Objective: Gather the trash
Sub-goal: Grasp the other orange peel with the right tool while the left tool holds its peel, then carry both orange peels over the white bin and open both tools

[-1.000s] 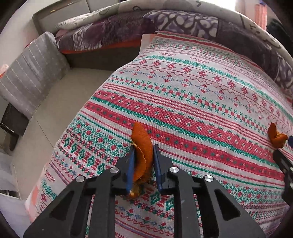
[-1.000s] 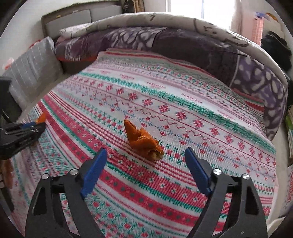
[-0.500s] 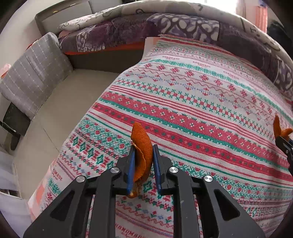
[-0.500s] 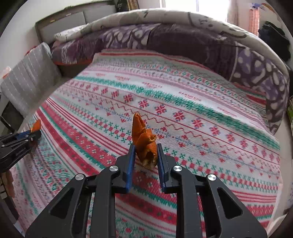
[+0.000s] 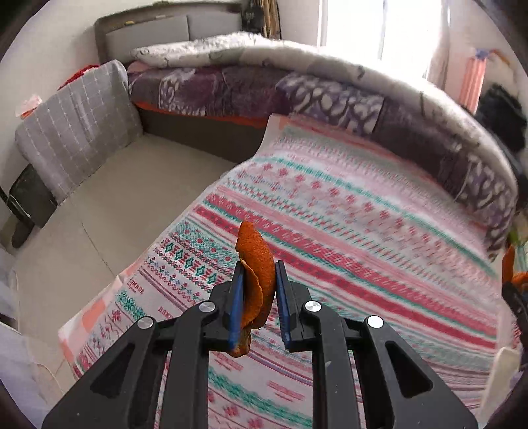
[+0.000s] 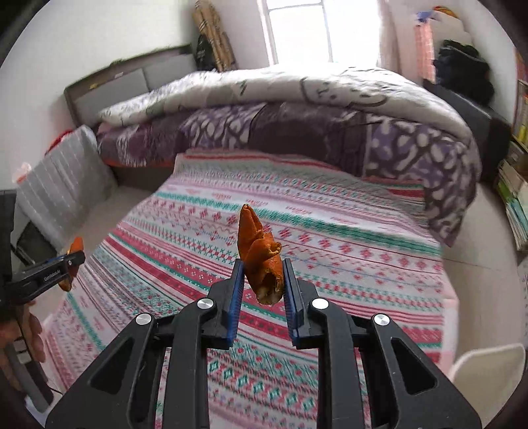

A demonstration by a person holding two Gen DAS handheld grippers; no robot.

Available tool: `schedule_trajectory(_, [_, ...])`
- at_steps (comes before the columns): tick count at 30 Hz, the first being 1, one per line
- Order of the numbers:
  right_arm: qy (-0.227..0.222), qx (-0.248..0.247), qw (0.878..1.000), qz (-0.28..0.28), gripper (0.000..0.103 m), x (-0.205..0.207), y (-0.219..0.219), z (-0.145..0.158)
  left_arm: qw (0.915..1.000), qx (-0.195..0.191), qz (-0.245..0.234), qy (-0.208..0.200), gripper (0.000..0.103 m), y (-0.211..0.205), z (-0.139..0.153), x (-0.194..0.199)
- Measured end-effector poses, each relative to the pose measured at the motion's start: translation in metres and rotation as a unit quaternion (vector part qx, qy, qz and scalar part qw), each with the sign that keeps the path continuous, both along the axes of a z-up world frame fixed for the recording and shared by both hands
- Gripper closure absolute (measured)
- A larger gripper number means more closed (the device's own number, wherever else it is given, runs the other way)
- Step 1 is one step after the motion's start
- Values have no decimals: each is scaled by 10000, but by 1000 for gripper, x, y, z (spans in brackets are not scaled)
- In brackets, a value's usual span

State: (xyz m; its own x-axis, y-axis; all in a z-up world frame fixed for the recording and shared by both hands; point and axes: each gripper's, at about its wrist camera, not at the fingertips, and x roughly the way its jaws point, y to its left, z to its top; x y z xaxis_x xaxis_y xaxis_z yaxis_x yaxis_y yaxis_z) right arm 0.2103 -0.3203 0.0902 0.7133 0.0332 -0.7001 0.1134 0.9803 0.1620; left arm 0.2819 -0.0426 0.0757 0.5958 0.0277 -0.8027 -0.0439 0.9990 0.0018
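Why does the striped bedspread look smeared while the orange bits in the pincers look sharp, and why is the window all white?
Left wrist view: the orange peel and left gripper are crisp, the bedspread motion-blurred, likely because the camera moves with the gripper. Right wrist view: the same, with a crumpled peel sharp in the right gripper; the window is overexposed by daylight. Both fisheye lenses bend the room's edges.

Orange peels (image 5: 255, 264) above a red, teal and white patterned blanket (image 5: 363, 231); purple-and-white quilt (image 6: 297, 132).
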Motion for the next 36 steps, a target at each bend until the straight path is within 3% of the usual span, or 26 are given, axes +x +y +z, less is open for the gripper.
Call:
schedule_trajectory(6, [-275, 23, 9989, -375, 81, -40, -25, 32, 9982, -270, -18, -542, 85, -16, 46, -37])
schedule_trajectory(14, [-500, 77, 9961, -730, 81, -80, -53, 53, 9941, -360, -321, -970, 84, -51, 79, -75])
schedule_trajectory(22, [-563, 77, 9932, -1016, 81, -103, -81, 53, 9904, -370, -671, -1148, 84, -85, 79, -103])
schedule_trajectory(36, [-460, 171, 9862, -1581, 80, -133, -135, 54, 9849, -364, -1339, -1036, 84, -148, 66, -116])
